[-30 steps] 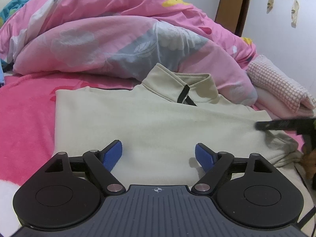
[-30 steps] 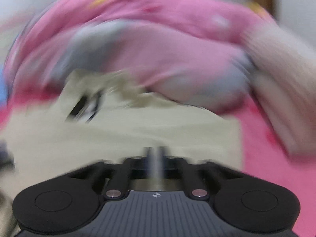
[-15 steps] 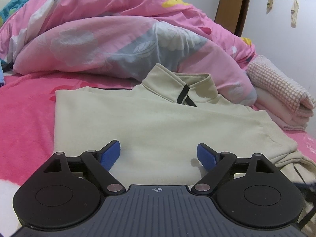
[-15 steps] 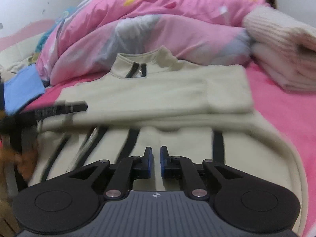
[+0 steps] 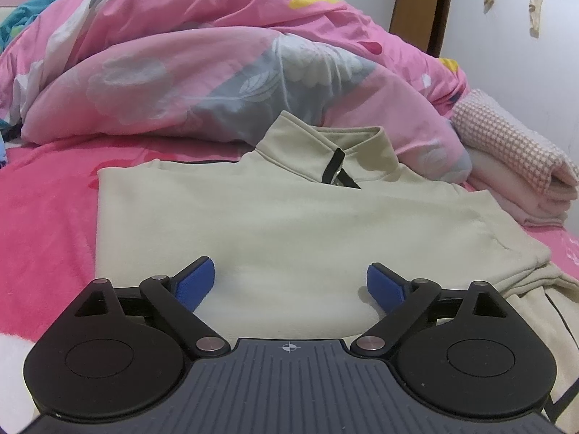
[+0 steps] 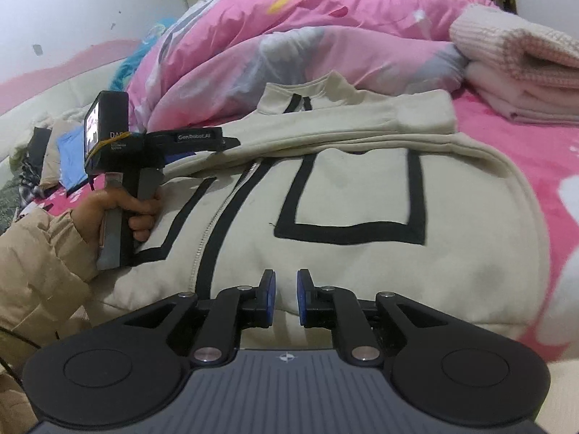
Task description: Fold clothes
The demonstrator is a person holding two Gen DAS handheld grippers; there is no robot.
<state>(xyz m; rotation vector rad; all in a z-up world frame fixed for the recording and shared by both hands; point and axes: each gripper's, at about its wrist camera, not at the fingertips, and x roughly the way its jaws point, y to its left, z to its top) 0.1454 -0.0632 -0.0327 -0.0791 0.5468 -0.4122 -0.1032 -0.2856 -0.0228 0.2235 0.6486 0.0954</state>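
A cream zip jacket (image 5: 275, 217) lies flat on the pink bed, collar (image 5: 325, 152) at the far end and a sleeve (image 6: 362, 115) folded across the chest. My left gripper (image 5: 289, 284) hovers low over the folded sleeve; its jaws are opening wide, with only flat cloth beneath them. The right wrist view shows the jacket (image 6: 362, 253) with its black trim and zipper (image 6: 213, 224). My right gripper (image 6: 286, 296) is near the hem, its jaws opening by a narrow gap, and no cloth is pinched. A hand (image 6: 123, 209) holds the left gripper (image 6: 195, 141) at the jacket's left side.
A bunched pink duvet (image 5: 217, 72) rises behind the collar. Folded pink and white blankets (image 5: 514, 166) are stacked at the right. The pink bed sheet (image 5: 47, 209) surrounds the jacket. Blue and dark clothes (image 6: 68, 155) lie at the far left. A beige sleeve (image 6: 32, 271) fills the lower left.
My right gripper has swung back from the collar area to the jacket's hem and its shut jaws have parted slightly. My left gripper stayed put and its jaws widened.
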